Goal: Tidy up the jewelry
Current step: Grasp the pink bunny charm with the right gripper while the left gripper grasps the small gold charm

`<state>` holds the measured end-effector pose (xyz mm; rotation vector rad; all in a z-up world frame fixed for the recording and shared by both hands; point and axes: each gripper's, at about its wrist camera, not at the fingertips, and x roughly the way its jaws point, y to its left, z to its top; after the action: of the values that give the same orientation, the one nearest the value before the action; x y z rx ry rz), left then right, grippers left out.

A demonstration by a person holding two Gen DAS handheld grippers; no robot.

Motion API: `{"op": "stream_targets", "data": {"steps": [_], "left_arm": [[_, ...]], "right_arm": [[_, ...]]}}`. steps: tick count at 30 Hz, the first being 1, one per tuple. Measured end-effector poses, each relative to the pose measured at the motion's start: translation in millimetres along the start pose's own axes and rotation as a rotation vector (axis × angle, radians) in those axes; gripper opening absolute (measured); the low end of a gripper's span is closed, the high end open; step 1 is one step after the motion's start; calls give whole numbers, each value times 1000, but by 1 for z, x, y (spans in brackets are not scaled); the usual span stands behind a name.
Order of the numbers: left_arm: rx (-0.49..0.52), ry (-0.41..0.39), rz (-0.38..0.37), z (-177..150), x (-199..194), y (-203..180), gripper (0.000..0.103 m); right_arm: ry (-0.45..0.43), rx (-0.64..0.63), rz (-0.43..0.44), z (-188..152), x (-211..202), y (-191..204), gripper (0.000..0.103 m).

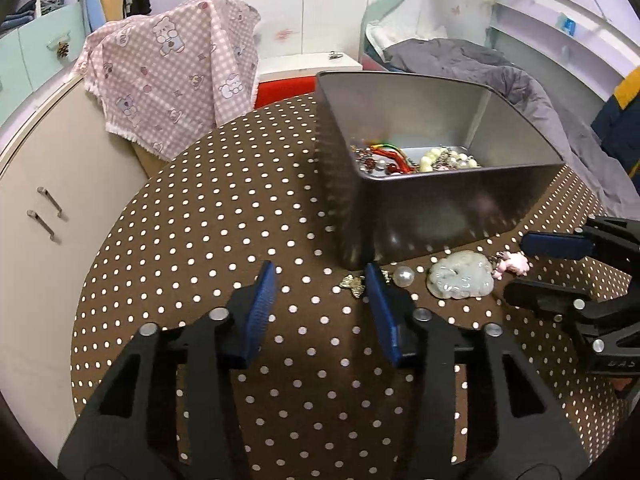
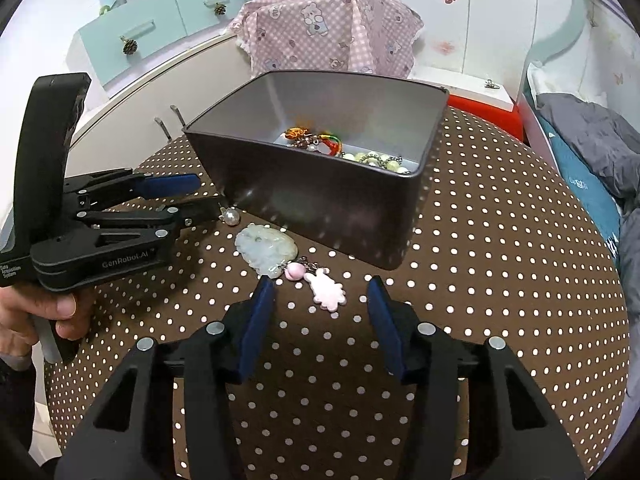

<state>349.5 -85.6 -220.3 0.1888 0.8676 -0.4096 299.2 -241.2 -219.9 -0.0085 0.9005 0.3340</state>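
Left wrist view: the left gripper (image 1: 320,288) holds its jaws wide apart above the dotted brown surface (image 1: 200,240), with nothing between them. Just past the right jaw tip lies a small gold charm (image 1: 354,285), partly hidden by that jaw. Beyond it, to the right, come a pearl (image 1: 404,277), a pale jade pendant (image 1: 460,278) and a pink charm (image 1: 514,265), in a row along the near wall of the metal tin (image 1: 440,208). The tin stands ahead of the jaws and slightly right, open, with beads and cords (image 1: 400,158) on its floor. The right gripper (image 1: 524,268) enters from the far right, jaws apart, around the pink charm's end of the row; whether it touches anything cannot be told.

Right wrist view: the right gripper (image 2: 320,292) has its jaws apart, and the pink charm (image 2: 328,290) lies on the surface just ahead of the gap between them, touching neither. The jade pendant (image 2: 266,250) lies ahead of the left jaw, the pearl (image 2: 231,217) further left beyond it. The left gripper (image 2: 212,198) reaches in from the left, jaws apart, tips near the pearl and the tin's corner (image 2: 230,196). A hand (image 2: 36,312) grips its handle. The tin (image 2: 320,200) stands straight ahead.
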Motion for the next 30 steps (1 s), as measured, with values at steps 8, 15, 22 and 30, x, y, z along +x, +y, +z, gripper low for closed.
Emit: {"op": "stream_targets", "data": {"steps": [8,15,22,30], "left_arm": [[11,-5,-27,-1,-1,-6,25],[-1,-7,-44,-2,-3,-4,13],[-16,-10,-44,-9,-8,-3,12],[-21,-23,-29,-19,-24,-2,12]], "right_arm": [[-12,-15,-27,1,4,4,35],[-16,-17,-40,-1,4,0,15],[-13,-18,-32,-7,-1,1,14],[-21,-19,-27,-13,-15,4,14]]}}
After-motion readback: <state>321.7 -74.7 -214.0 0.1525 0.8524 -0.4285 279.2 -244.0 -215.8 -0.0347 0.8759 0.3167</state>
